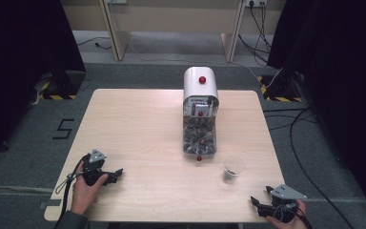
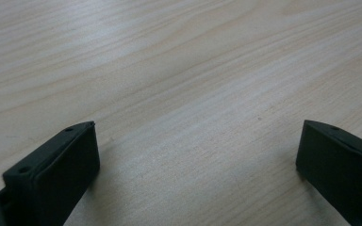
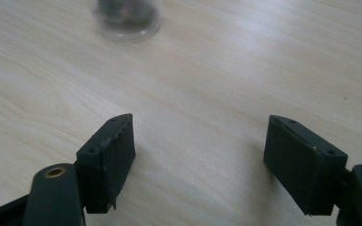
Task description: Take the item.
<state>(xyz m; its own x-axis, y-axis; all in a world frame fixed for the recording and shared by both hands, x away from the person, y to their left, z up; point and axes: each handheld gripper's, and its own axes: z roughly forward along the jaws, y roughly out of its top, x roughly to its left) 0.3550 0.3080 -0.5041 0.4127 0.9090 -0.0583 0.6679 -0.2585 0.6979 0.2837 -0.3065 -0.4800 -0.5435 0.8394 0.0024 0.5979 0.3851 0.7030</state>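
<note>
Both tongs, left tongs and right tongs, rest wide and empty on our desk, near a light, slippery-looking clear plastic cup we judge best gripped gently mid-wall.

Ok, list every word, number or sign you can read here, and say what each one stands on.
"5": a black figure marked on the grey floor left of the table.
Label on the dispenser, just under its white hood: too small and blurred to read.
Yellow and black hazard stripes on the floor by the dark stands: a marking, no text.
Clear cup: no print visible.
</note>
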